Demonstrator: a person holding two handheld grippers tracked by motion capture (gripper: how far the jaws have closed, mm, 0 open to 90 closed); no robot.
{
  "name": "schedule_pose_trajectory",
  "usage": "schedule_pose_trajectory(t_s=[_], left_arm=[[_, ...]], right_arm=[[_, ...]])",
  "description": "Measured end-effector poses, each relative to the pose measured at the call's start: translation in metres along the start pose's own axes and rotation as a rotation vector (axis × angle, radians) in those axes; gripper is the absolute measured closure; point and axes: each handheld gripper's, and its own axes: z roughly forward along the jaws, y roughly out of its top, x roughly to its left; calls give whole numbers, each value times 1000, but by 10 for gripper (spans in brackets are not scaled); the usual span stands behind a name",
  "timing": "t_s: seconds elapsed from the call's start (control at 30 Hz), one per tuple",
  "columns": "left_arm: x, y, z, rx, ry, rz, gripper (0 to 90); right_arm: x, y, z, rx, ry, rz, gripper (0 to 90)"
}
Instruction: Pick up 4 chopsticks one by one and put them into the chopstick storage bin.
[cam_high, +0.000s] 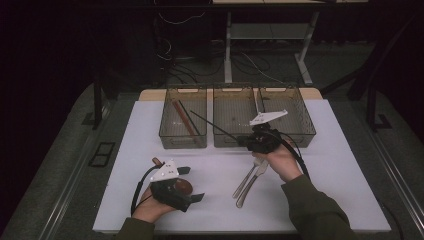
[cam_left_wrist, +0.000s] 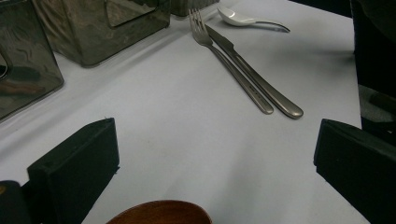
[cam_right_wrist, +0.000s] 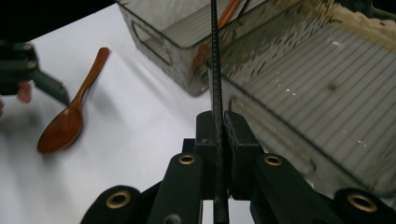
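Observation:
My right gripper (cam_high: 246, 141) (cam_right_wrist: 217, 116) is shut on a thin black chopstick (cam_high: 215, 126) (cam_right_wrist: 215, 56). The stick points up-left over the front corner of the middle clear bin (cam_high: 235, 144) (cam_right_wrist: 327, 93), toward the left bin (cam_high: 182, 145) (cam_right_wrist: 177, 28). At the table's near left my left gripper (cam_high: 192, 184) (cam_left_wrist: 217, 140) stands open. A brown wooden spoon (cam_high: 184, 186) (cam_left_wrist: 161, 213) (cam_right_wrist: 65, 126) lies on the white table, its bowl between the jaws and low in the left gripper view.
A metal fork (cam_high: 244, 180) (cam_left_wrist: 233, 70) and knife (cam_high: 256, 179) (cam_left_wrist: 261, 84) lie side by side near the middle of the table. A white spoon (cam_left_wrist: 252, 19) lies beyond them. The left bin holds brown and black sticks. A third bin (cam_high: 300, 125) stands at the right.

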Motion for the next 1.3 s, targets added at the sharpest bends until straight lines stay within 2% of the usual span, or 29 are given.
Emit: schedule_pose_trajectory(t_s=[0.23,0.7,1.2,1.3], left_arm=[[0,0,-1,-2,3,-1,0],[1,0,-1,-11,-2,3,0],[1,1,-1,-20,-15,6,0],[1,0,-1,-25,-18,-2,0]], right_arm=[[1,27,19,16,-29,-2,845],[-7,72,66,69,-110,33,844],[0,102,131,146,-144,38,843],[1,105,139,159,-154,39,842]])
